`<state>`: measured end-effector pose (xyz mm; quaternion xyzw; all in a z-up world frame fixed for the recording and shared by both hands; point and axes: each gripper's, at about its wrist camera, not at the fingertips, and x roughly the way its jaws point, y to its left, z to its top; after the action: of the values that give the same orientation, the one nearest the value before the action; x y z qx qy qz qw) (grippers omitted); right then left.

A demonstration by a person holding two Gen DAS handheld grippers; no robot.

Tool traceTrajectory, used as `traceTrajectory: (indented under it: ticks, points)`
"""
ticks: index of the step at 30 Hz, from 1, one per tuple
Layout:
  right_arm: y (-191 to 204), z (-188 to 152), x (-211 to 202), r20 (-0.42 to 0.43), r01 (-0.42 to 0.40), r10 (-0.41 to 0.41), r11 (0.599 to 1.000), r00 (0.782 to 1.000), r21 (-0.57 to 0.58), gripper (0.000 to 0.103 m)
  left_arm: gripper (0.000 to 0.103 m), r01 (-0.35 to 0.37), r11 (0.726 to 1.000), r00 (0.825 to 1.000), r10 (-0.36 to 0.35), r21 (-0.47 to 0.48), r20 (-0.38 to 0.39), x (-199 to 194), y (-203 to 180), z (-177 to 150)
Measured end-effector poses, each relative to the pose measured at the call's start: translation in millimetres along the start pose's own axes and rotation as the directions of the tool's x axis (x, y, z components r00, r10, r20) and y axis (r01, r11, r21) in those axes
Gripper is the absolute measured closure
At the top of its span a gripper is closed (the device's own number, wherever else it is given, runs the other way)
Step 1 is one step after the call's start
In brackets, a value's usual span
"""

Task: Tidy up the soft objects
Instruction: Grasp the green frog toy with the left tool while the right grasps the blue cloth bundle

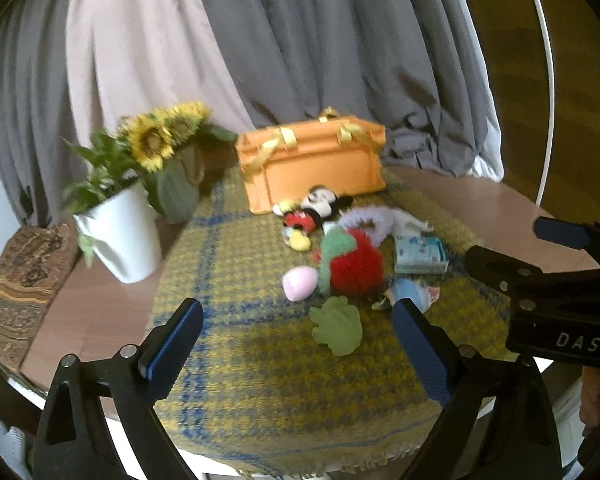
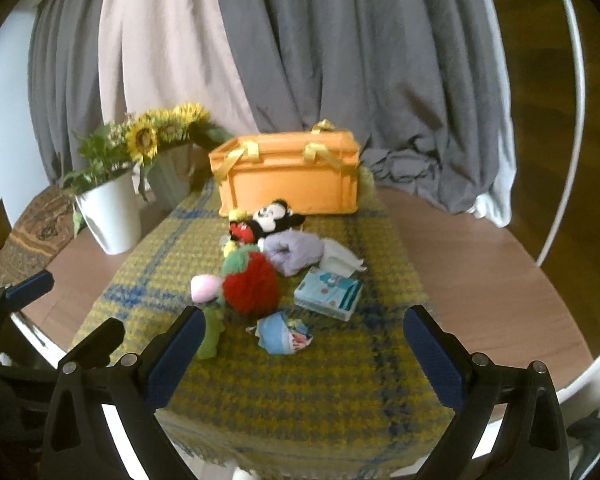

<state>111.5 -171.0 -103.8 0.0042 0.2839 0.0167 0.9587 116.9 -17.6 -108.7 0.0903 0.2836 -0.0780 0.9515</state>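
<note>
A pile of soft toys lies on a yellow-and-blue woven cloth [image 1: 260, 380] [image 2: 300, 400]: a Mickey Mouse plush [image 1: 314, 212] [image 2: 266, 218], a red plush strawberry [image 1: 356, 266] [image 2: 250, 286], a pink ball [image 1: 298, 282] [image 2: 204, 286], a green plush [image 1: 336, 330] [image 2: 212, 336], a lilac cloth [image 1: 370, 218] [image 2: 296, 254], a blue bundle [image 1: 410, 292] [image 2: 278, 334] and a tissue pack [image 1: 420, 256] [image 2: 328, 290]. An orange box [image 1: 312, 164] [image 2: 290, 172] with yellow ribbons stands behind them. My left gripper [image 1: 296, 344] and right gripper [image 2: 304, 352] are open and empty, near the cloth's front.
A white pot of sunflowers [image 1: 120, 232] [image 2: 108, 216] and a grey-green vase [image 1: 178, 192] [image 2: 170, 180] stand at the left. A patterned cushion [image 1: 24, 280] lies at the far left. Grey curtains [image 1: 300, 40] hang behind the round wooden table [image 1: 96, 300] [image 2: 480, 280].
</note>
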Motion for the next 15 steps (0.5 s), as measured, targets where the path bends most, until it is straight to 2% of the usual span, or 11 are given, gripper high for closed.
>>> traceTrajectory:
  ticks: [8,13,15]
  points:
    - [-0.7,-7.3,56.2,-0.121,-0.027,0.027,1.000,0.992,-0.005,0.017,0.014,0.081,0.996,0.993,-0.079,0.022,-0.092,55.0,-10.0,-13.2]
    - [0.5,-10.8,83.4,-0.187,-0.053,0.054,0.999,0.981,0.006,0.018,0.021,0.114,0.993,0.985,-0.108,0.038,-0.133,77.9,-14.0,-19.2]
    - [1.9,-11.2,90.7,-0.203,-0.062,0.064,0.998,0.977,0.014,0.019,0.028,0.124,0.991,0.982,-0.117,0.040,-0.151,86.4,-14.3,-20.6]
